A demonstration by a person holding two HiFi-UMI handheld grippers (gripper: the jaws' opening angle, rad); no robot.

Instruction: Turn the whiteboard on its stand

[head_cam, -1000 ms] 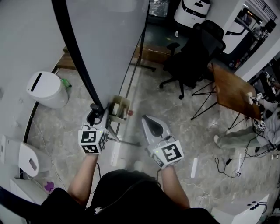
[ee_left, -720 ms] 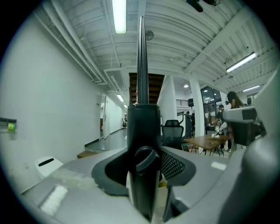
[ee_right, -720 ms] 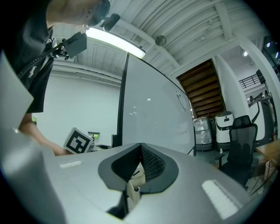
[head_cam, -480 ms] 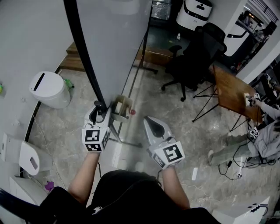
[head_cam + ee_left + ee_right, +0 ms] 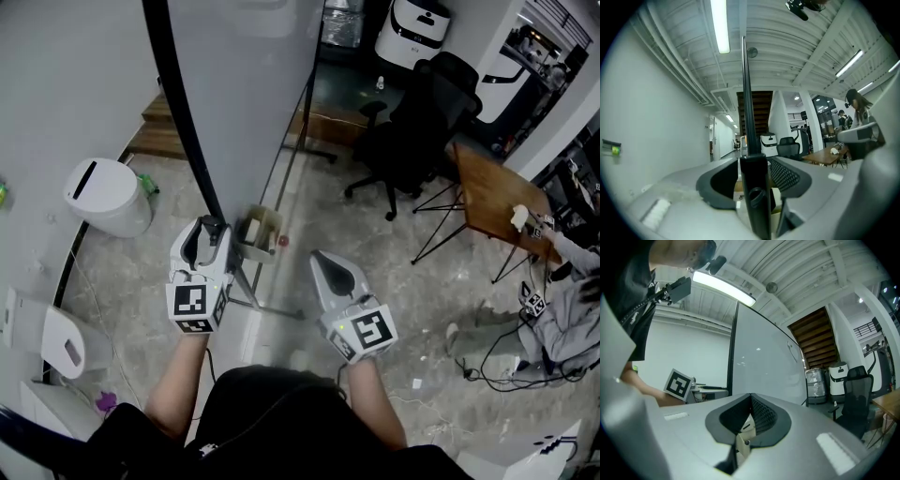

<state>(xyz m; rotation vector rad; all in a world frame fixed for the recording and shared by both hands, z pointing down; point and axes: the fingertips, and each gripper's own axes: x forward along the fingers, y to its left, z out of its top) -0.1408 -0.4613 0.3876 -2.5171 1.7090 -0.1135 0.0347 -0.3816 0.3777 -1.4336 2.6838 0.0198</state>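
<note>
- Two hand-held grippers, one per hand, sit at lower centre of the head view, both pointing level toward the board.
- Left gripper (image 5: 206, 232): the jaws stand apart and have just been opening. The board's black frame edge (image 5: 749, 140) rises upright between them. A gap shows beside the left pad, so there is no clamp on the edge.
- Right gripper (image 5: 326, 261): the jaws are closed together with nothing between them. It is held clear of the board, to the right of the left gripper.
- Whiteboard (image 5: 248, 84): a large pale panel running from upper left to centre of the head view. It appears edge-on in the left gripper view and as a broad blank face in the right gripper view.
- Stand upright (image 5: 298, 131): a thin dark pole slanting down the panel's right side.
- Beige holder (image 5: 255, 232): a small item at the foot of the board, just right of the left gripper's tip.
- White bin (image 5: 105, 192): has a slotted lid and stands on the floor at middle left.
- Black office chair (image 5: 412, 122): upper right of centre.
- Wooden table (image 5: 497, 197): on thin legs, at right.
- Seated person (image 5: 562, 309): at the right edge, below the table.
</note>
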